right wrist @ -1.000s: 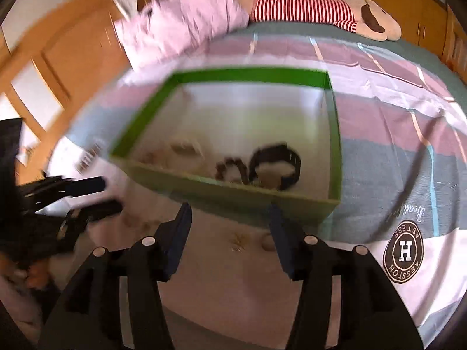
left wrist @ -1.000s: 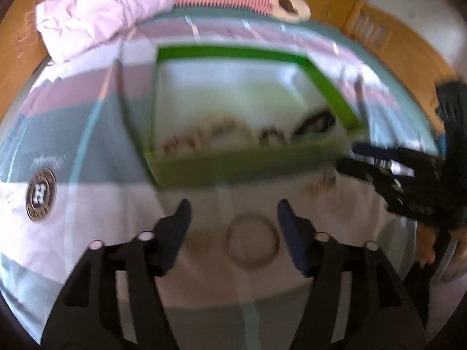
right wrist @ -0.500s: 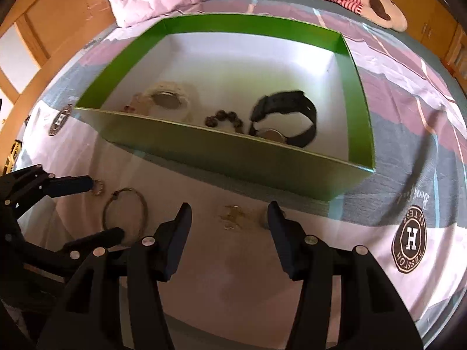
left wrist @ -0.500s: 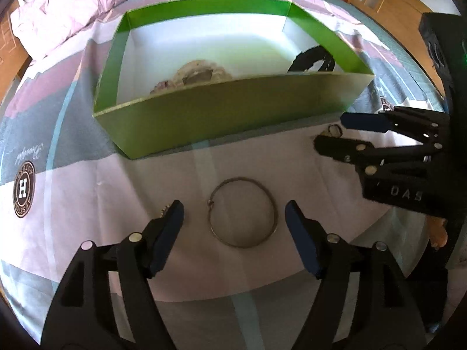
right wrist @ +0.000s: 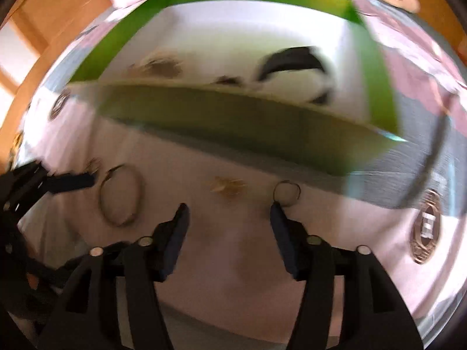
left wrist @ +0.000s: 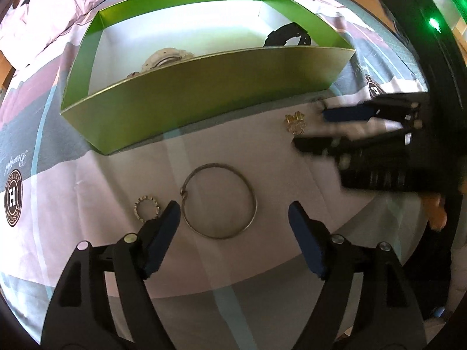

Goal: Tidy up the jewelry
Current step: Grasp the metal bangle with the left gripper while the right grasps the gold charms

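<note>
A thin metal bangle [left wrist: 219, 201] lies flat on the bedspread between the fingers of my left gripper [left wrist: 233, 213]. Its jaws are opening and the pads do not touch the bangle. A small toothed ring [left wrist: 146, 206] lies just left of the left finger. A gold ornament [left wrist: 295, 122] sits near the green box [left wrist: 204, 99], beside my right gripper [left wrist: 321, 128]. In the blurred right wrist view my right gripper [right wrist: 229, 213] hangs over the gold ornament [right wrist: 227, 186], jaws opening and empty. A small ring [right wrist: 287, 192] lies by its right fingertip. The bangle [right wrist: 121, 195] shows at the left.
Inside the box lie a black watch [left wrist: 287, 33] and a pale round piece [left wrist: 165, 58]. A pink quilt [left wrist: 58, 3] is bunched behind the box. Round logos [left wrist: 13, 198] mark the striped bedspread. Wooden furniture [right wrist: 38, 23] stands beyond the bed.
Both grippers have come down closer to the bedspread and their jaws have widened. The bangle now sits between the left fingers. The right wrist view has gone blurry.
</note>
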A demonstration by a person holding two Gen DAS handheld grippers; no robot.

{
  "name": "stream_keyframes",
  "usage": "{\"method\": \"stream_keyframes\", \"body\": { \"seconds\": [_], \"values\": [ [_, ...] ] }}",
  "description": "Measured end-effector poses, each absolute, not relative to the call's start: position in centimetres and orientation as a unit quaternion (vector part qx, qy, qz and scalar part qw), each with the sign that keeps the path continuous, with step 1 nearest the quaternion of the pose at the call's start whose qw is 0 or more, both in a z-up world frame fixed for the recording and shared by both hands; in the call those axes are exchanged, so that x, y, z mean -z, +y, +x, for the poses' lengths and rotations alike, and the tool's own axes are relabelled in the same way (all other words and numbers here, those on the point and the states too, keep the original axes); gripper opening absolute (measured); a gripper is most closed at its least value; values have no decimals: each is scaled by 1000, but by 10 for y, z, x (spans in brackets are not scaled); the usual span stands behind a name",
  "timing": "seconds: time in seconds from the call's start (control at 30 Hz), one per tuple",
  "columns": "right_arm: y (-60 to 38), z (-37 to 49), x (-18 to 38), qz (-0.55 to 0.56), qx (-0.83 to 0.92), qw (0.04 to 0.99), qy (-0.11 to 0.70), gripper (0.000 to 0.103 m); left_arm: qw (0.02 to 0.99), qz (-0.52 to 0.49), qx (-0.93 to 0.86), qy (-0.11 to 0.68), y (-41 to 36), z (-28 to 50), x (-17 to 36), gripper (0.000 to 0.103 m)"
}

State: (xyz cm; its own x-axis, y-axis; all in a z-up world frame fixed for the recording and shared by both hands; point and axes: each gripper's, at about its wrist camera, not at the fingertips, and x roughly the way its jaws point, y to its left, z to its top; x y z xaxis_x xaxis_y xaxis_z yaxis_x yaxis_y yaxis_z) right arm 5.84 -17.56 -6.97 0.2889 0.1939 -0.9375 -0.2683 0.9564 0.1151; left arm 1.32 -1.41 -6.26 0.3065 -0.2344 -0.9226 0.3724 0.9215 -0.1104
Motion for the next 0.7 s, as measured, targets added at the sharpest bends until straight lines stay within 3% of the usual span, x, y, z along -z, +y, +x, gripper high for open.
{"method": "stream_keyframes", "body": {
  "seconds": [0.37,0.5,0.57,0.7],
  "values": [
    [-151,43,63,-52,-194,821,534,61,802,78,183,563,-26,15,73,80],
    [-140,48,70,-72,-191,819,537,33,803,85,182,561,-29,13,76,81],
    [-140,51,72,-73,-192,815,541,24,803,86,182,561,-30,13,76,81],
    [-138,54,71,-66,-196,812,546,24,804,83,181,560,-32,14,76,81]
  ]
}}
